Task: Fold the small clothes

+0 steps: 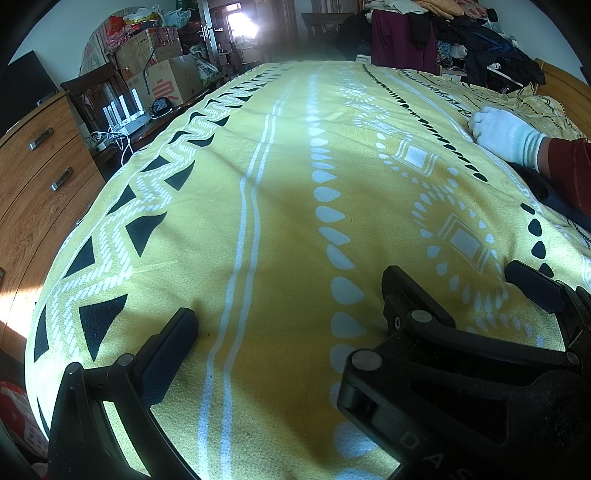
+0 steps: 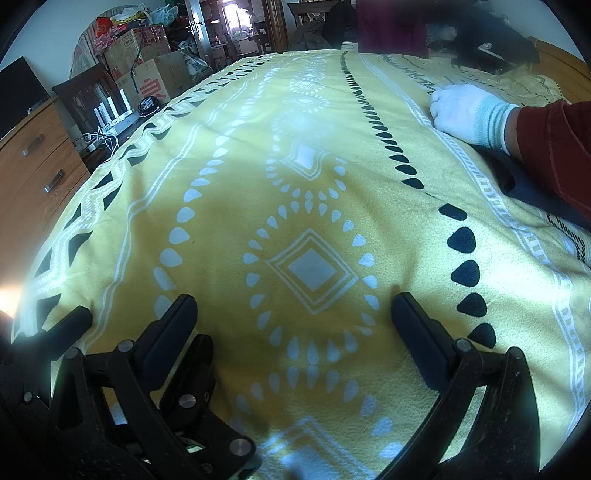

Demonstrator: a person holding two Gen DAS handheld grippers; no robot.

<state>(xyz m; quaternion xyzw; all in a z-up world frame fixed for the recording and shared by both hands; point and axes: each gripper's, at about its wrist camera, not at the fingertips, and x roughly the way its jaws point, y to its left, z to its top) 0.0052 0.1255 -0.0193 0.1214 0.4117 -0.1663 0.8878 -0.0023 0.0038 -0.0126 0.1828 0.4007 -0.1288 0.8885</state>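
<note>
Bedspread: a yellow bedspread [image 1: 288,229] with white and black patterns fills the middle of both views, and it lies flat and smooth under your grippers.
Dresser: a wooden dresser [image 1: 33,177] with metal handles stands at the left edge of the frame, beside the bed.
Clutter: cardboard boxes [image 1: 162,74] are stacked at the upper left, and a pile of clothes [image 1: 461,33] sits at the upper right, beyond the far end of the bedspread.
Dark garment: a dark blue cloth [image 2: 524,181] lies at the right edge, partly under the red sleeve [image 2: 554,147]; you cannot tell from here what kind of clothing it is.
Gloved hand: a hand in a white glove [image 2: 465,110] rests as a fist on the bedspread at the upper right, well apart from both grippers.
Left gripper: your left gripper [image 1: 291,299] is low over the bedspread at the bottom of its view, its fingers wide apart and holding nothing.
Right gripper: your right gripper [image 2: 295,314] is just beside the left one, fingers also spread apart with only the bedspread between them.
</note>
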